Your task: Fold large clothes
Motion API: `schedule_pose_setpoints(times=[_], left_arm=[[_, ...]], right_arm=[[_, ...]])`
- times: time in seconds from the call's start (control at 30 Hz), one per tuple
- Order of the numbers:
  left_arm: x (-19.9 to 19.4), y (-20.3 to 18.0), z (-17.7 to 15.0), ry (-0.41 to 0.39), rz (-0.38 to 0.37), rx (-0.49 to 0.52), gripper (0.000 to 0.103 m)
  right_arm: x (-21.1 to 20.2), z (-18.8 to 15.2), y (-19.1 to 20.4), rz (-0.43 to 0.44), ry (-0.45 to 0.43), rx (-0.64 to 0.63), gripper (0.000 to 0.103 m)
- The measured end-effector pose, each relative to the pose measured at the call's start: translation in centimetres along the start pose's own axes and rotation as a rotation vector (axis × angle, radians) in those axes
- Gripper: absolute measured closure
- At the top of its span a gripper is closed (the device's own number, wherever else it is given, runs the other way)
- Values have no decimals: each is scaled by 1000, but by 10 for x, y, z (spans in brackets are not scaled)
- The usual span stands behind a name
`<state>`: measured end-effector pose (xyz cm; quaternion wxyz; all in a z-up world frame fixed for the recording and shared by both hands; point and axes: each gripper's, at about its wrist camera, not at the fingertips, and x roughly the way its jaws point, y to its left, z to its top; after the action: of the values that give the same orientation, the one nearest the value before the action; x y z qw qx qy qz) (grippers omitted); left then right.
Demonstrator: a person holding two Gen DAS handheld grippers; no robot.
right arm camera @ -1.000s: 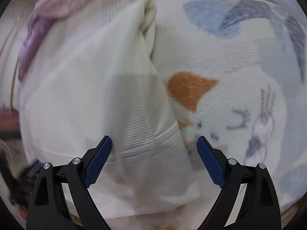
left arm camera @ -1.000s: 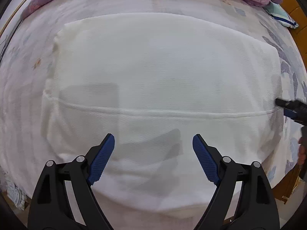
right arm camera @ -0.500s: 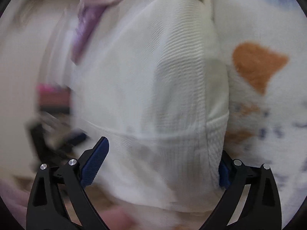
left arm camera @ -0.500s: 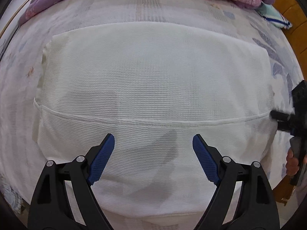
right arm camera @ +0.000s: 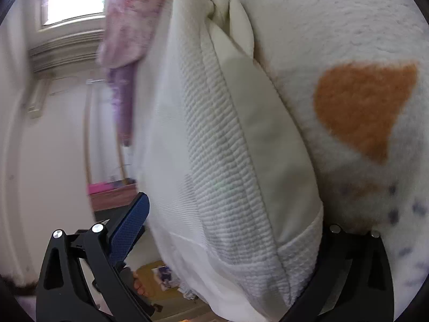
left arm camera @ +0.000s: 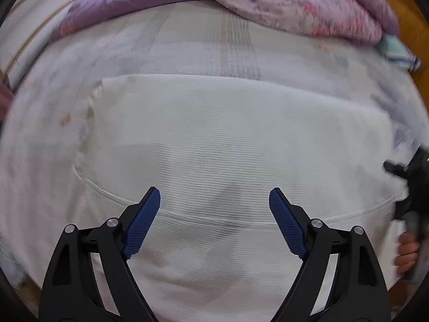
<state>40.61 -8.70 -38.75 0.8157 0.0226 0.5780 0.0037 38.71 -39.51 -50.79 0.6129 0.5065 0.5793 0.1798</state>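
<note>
My left gripper [left arm camera: 214, 206] hangs over the folded white garment [left arm camera: 228, 139] lying flat on the bed [left arm camera: 187, 51], fingers spread wide, nothing between them. My right gripper [right arm camera: 233, 214] has just been opening at the garment's right edge, the thick fold between its fingers; one finger is hidden behind the cloth, so contact is hard to judge, but it looks unclamped.
</note>
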Motion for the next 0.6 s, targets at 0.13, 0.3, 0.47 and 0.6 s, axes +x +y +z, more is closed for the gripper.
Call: schedule_pose_setpoints(times=[0.13,0.3,0.47,0.6], left_arm=[[6,-2,8,29,-17,-28,19],[16,1,30,76,-42,-90,44],[18,-2,74,75,-95,-74,60],[17,-11,111,60,-116,13,93]], right_arm=[[26,9,20,-147,12,-6,6],[25,-3,35,-406,-15,19,54],[13,-28,57,-413,-102,-75,75],[14,-52,93,-529,-206,-163,80]])
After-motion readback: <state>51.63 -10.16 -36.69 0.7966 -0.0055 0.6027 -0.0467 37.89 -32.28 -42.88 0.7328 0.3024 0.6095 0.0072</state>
